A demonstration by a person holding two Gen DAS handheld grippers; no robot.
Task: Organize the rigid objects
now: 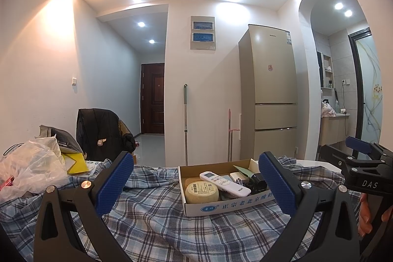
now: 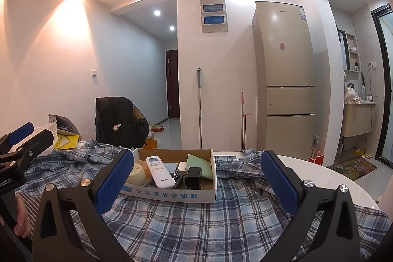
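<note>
In the left wrist view you are holding the left gripper (image 1: pixel 196 184) with its jaws spread wide and gripping nothing, facing the cardboard box (image 1: pixel 228 206) sitting on the checked cloth (image 1: pixel 152 220) over the desk, with a white remote (image 1: pixel 224 183) and a round yellow tin (image 1: pixel 202 192) lying inside. In the right wrist view your right gripper (image 2: pixel 196 178) is likewise gaping wide and empty, the same box (image 2: pixel 169 194) lying just ahead between its fingers.
</note>
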